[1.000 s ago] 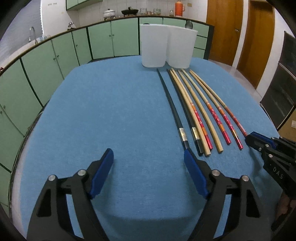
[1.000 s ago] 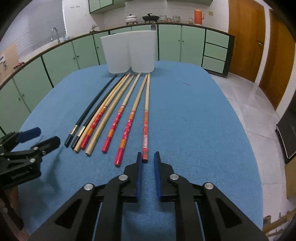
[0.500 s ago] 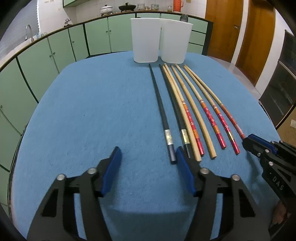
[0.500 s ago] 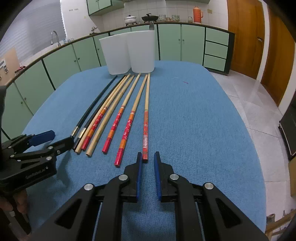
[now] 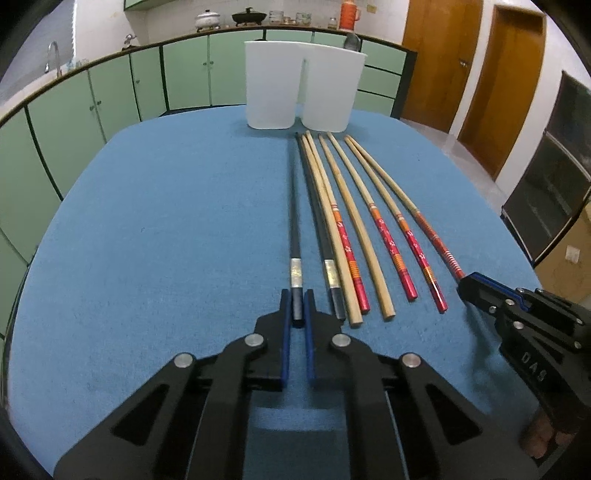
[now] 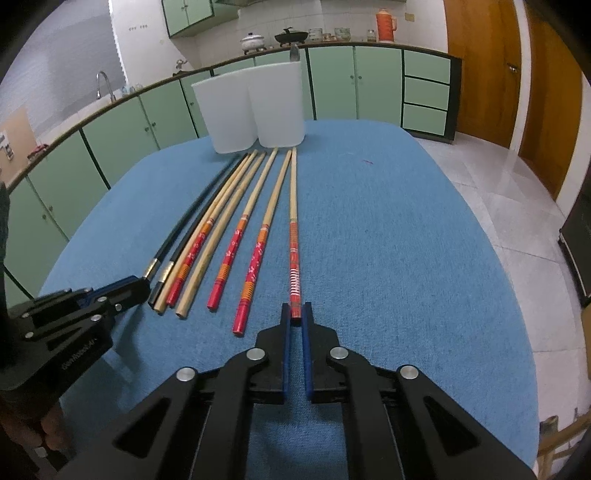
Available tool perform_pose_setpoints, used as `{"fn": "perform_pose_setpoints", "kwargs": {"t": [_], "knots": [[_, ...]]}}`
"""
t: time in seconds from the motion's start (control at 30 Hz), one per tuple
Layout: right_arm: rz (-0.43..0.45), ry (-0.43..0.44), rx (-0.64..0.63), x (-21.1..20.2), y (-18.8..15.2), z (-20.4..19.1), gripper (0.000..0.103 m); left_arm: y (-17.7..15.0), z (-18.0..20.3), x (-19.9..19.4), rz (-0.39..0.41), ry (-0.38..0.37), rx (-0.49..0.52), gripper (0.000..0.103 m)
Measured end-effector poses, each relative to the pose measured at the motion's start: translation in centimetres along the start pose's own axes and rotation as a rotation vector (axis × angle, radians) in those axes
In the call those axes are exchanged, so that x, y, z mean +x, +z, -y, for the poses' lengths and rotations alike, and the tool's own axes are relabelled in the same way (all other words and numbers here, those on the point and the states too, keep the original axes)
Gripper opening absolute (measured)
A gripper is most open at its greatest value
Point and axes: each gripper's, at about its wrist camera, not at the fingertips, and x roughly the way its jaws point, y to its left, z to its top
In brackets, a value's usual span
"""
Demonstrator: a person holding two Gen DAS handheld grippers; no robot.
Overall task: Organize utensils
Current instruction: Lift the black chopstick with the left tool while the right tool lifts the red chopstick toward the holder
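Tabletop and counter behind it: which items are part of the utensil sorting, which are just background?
In the job:
- black chopstick, end clamped in the left gripper
- red-banded chopstick, end clamped in the right gripper
- other chopsticks in the row
- two white holders

Lying about:
- pots and orange thermos on the counter
- sink tap

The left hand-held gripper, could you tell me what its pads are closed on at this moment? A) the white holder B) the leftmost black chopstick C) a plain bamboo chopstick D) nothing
B: in the left wrist view the left hand-held gripper is shut on the near end of the leftmost black chopstick, just below its silver band.
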Motion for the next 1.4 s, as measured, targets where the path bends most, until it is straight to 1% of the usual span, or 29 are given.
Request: {"fn": "perform_pose_setpoints", "kwargs": {"t": [0.1,0.2,0.27,0.37,0.5,0.6,0.67,0.83,1.03,1.13,1.27,1.4], "knots": [[0.034,-0.003,-0.012,-1.7,0.9,0.1,0.005,0.3,-0.5,-1.4,0.030,0.016,0.016,0.006],[0.084,-0.007,-0.025,-3.9,2.2,0.2,0.005,1.2,-0.6,-3.9,0.083,0.057,0.049,0.006],[0.127,-0.013,-0.036,-5.6,3.4,0.3,0.005,2.2,-0.8,-5.7,0.128,0.074,0.070,0.006],[0.163,-0.019,-0.048,-7.2,4.9,0.7,0.005,4.1,-0.9,-8.3,0.185,0.096,0.095,0.006],[0.210,-0.006,-0.041,-9.1,7.5,1.6,0.005,6.9,-1.3,-11.0,0.268,0.097,0.091,0.006],[0.238,0.010,-0.025,-9.9,9.5,2.3,0.005,8.7,-1.8,-12.4,0.312,0.079,0.072,0.006],[0.244,0.038,-0.007,-10.1,11.0,2.8,0.005,9.4,-1.8,-12.9,0.336,0.073,0.066,0.006],[0.256,0.101,0.010,-10.6,14.4,3.2,0.005,12.6,-1.9,-13.3,0.381,0.043,0.057,0.006],[0.261,0.144,-0.033,-11.3,17.5,2.6,0.005,14.9,-2.0,-13.1,0.395,-0.002,0.045,0.006],[0.272,0.173,-0.045,-11.6,18.7,2.3,0.005,15.9,-2.0,-13.4,0.411,-0.014,0.047,0.006],[0.290,0.185,-0.072,-11.9,20.4,1.8,0.005,16.8,-1.8,-13.6,0.430,-0.024,0.051,0.006],[0.311,0.201,-0.093,-12.1,22.2,1.1,0.005,18.5,-1.8,-13.8,0.467,-0.034,0.052,0.006]]}}
